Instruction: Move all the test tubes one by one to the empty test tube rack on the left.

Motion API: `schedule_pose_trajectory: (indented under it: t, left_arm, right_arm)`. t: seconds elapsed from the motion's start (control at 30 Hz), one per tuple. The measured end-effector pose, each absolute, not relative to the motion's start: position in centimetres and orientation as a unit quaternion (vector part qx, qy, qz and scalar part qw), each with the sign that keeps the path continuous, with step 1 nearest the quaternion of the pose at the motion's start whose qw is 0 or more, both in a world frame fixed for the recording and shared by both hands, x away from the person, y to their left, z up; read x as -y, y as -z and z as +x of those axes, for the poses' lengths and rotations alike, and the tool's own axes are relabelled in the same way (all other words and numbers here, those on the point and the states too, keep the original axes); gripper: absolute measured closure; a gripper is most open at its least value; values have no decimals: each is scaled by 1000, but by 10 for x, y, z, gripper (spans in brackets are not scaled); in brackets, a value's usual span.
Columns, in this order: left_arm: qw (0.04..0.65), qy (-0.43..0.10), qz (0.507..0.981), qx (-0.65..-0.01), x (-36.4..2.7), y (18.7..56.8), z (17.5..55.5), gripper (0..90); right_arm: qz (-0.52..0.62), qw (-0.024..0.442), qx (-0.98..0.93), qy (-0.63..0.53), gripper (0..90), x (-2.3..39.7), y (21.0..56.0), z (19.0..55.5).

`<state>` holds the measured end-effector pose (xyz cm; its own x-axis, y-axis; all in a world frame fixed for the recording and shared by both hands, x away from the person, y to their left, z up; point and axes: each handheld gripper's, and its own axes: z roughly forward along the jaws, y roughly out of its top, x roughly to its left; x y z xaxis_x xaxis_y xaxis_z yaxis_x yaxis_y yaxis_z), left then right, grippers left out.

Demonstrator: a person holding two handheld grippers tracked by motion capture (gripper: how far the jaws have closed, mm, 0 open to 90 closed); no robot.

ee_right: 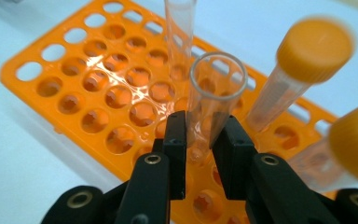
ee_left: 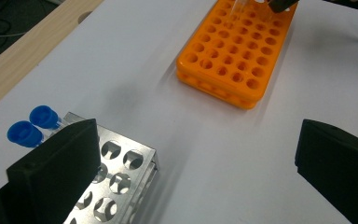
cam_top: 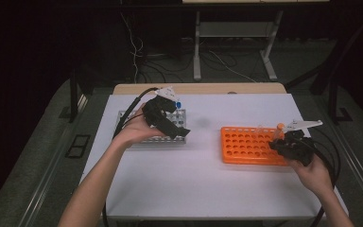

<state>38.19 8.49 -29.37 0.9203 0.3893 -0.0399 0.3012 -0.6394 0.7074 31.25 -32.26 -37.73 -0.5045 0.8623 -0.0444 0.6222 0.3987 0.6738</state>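
Glass tube [ee_right: 214, 93] is clamped between your right gripper [ee_right: 200, 140] jaws, left gripper [ee_left: 191, 172] open; tilt it and neighbouring orange-capped tubes [ee_right: 303, 65] could topple.

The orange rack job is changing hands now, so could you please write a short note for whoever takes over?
Right gripper: shut on an open clear tube that stands in the orange rack.
Left gripper: open, holding nothing, above the metal rack.
Things: another open clear tube and two orange-capped tubes are in the orange rack. Two blue-capped tubes are at the metal rack.
Done: the clear tube is gripped.
Left: probably lifting it out or seating it; I cannot tell which. The blue-capped tubes look untouched.
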Motion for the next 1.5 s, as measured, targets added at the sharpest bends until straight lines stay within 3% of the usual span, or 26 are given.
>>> schedule_pose_trajectory:
  t: [0.7, 1.17, 1.5]
  left_arm:
    - [389, -54, 908, -147, -71, 277, 360, 0]
    - [380, -45, 918, -105, -52, 277, 346, 1]
    - [359, -28, 931, -62, -35, 282, 337, 97]
  right_arm:
    - [361, 131, -853, -355, 749, 279, 321, 301]
    - [290, 90, -890, -341, 748, 216, 325, 305]
    - [249, 69, -908, -331, 748, 181, 334, 304]
